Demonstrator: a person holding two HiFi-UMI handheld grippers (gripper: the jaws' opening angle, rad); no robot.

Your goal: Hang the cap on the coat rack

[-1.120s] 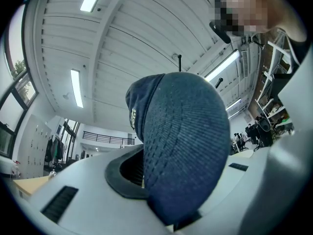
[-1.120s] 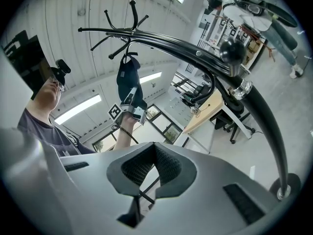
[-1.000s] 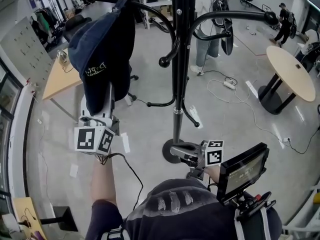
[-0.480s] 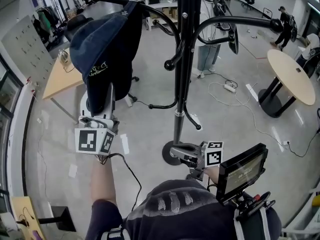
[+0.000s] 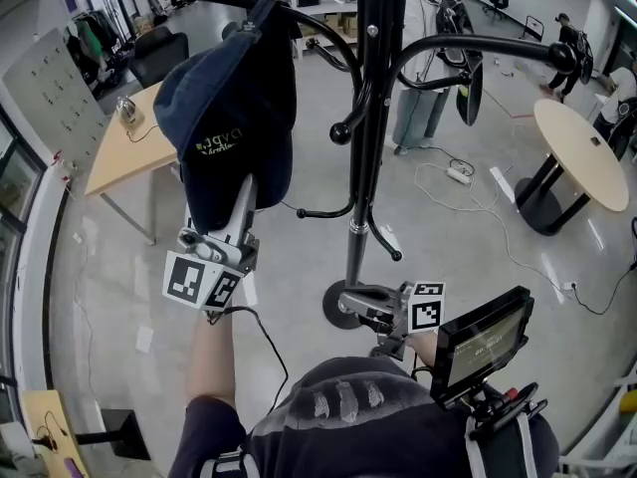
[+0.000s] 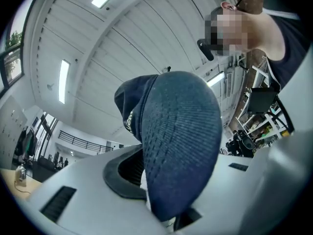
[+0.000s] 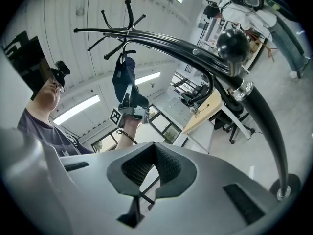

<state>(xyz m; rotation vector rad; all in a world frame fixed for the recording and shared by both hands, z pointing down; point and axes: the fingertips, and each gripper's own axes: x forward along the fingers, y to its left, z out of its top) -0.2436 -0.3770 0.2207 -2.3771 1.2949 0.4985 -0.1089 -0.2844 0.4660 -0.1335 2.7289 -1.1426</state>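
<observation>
Up by coat rack (image 5: pixel 370 118): cap (image 5: pixel 234 118) tight in L gripper (image 5: pixel 242 202); R gripper (image 5: pixel 348 297) shut, empty

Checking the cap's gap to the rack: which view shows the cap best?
The head view: the whole navy cap, held up by the left gripper, beside the black coat rack. The left gripper view shows just a part, between the jaws; the right gripper view shows it small and distant.
</observation>
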